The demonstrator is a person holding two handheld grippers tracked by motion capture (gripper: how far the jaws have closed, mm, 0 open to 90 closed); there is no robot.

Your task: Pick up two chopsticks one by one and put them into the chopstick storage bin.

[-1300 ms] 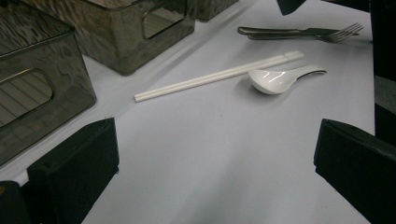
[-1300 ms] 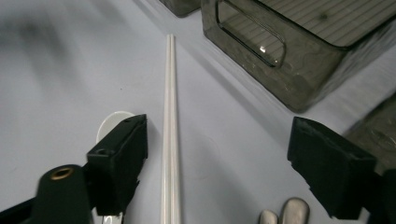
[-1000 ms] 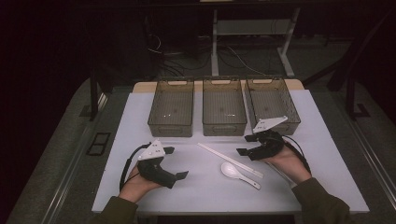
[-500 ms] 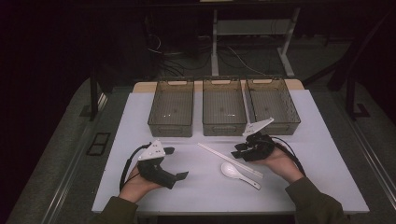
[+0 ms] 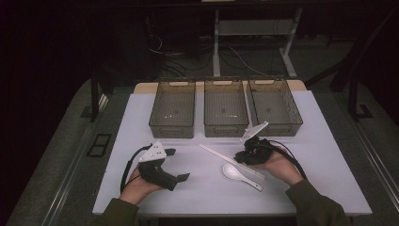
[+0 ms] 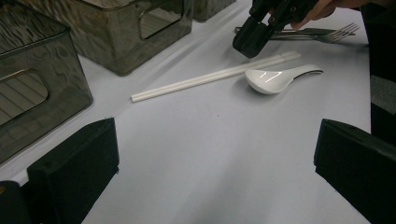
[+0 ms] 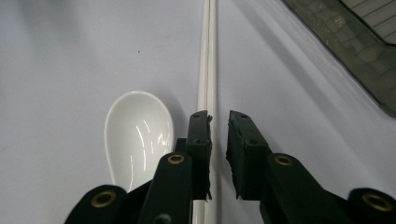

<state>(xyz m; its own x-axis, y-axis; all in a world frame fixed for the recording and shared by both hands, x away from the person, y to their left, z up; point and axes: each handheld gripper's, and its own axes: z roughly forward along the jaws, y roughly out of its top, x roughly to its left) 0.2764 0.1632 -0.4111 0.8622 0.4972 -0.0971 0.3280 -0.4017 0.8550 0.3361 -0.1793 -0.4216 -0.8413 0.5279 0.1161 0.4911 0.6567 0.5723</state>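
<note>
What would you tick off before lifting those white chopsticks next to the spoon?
1. Right gripper lined up over the chopsticks: ok; the pair runs along the gap between its jaws, which have just been closing.
2. Pads pressing on both sticks: cannot tell; a gap shows between the jaws and the sticks seem to sit under the left one.
3. Spoon out of the way: not ok; its bowl lies right beside the left jaw.
4. Left gripper clear of the work: ok; open, apart from the utensils.
5. Three bins ready: ok; upright, nothing seen inside.
6. Fork clear: ok; behind the right gripper.
</note>
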